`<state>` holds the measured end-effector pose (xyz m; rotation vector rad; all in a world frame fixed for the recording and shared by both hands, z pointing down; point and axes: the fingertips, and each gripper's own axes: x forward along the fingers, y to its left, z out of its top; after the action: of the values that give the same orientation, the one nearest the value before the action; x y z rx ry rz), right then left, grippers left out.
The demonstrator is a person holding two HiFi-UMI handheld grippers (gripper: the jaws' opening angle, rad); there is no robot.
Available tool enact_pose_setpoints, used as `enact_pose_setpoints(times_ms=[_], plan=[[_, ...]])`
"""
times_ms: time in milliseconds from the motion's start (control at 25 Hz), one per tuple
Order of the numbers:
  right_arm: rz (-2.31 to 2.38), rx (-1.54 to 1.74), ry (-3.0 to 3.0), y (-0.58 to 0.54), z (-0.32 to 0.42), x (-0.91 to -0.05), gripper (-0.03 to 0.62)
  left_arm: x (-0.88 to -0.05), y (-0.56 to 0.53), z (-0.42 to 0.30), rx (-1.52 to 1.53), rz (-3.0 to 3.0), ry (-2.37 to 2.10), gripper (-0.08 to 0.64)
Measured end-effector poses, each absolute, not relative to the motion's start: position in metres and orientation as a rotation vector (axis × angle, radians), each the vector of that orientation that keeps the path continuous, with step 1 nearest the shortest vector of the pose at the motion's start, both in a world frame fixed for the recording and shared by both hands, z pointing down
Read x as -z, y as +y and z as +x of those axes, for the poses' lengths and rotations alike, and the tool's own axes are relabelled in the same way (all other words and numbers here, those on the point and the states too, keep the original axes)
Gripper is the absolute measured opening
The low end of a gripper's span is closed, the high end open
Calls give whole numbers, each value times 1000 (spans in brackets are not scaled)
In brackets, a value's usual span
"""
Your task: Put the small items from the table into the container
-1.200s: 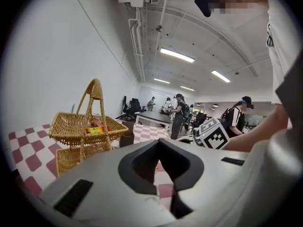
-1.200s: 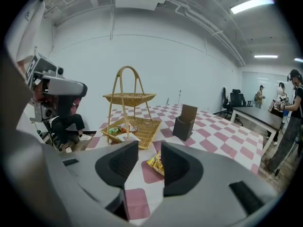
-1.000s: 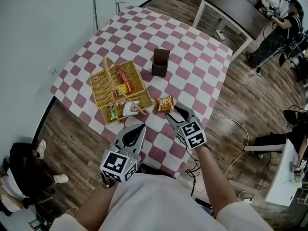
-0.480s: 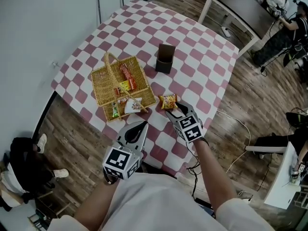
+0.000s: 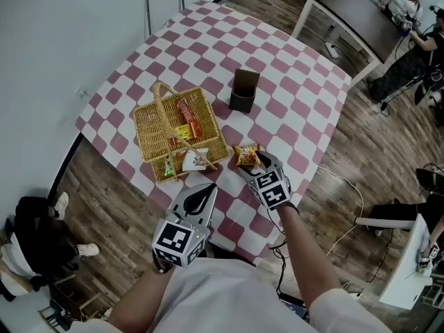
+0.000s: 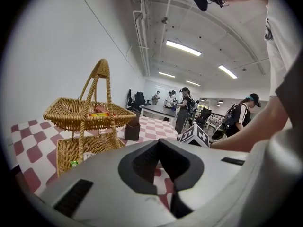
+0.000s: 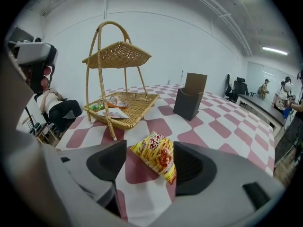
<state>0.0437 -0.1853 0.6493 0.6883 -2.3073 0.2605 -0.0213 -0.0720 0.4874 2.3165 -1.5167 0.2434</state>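
A yellow-orange snack packet (image 5: 245, 155) lies on the checked table, just right of the two-tier wicker basket (image 5: 156, 134). My right gripper (image 5: 251, 164) is low over it. In the right gripper view the packet (image 7: 157, 159) lies flat between the jaws, which are opening, and the pads do not press on it. The basket (image 7: 127, 109) holds several small packets on both tiers. My left gripper (image 5: 209, 187) hovers at the table's near edge below the basket, shut and empty. In the left gripper view its tips (image 6: 158, 143) meet and the basket (image 6: 75, 113) stands to the left.
A dark brown open box (image 5: 243, 90) stands behind the packet on the red-and-white checked cloth (image 5: 291, 109). The table's near edge runs just under both grippers. People stand by a desk (image 5: 340, 5) at the far right; another sits low at the left (image 5: 28, 238).
My right gripper has come down over the snack packet and its jaws have spread wider, so the packet now lies between them. The left gripper has hardly moved.
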Motion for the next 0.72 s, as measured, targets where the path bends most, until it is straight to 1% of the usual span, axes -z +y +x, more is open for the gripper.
enact_pose_setpoints(times_ms=[160, 240, 720], plan=[[694, -270, -2296, -189, 42, -657, 355, -491, -74, -23, -248, 2305, -1516, -8], [694, -274, -2291, -192, 41, -660, 387, -492, -75, -24, -241, 2300, -1519, -8], [646, -249, -2244, -196, 35, -679, 417, -496, -77, -27, -260, 2282, -1522, -8]])
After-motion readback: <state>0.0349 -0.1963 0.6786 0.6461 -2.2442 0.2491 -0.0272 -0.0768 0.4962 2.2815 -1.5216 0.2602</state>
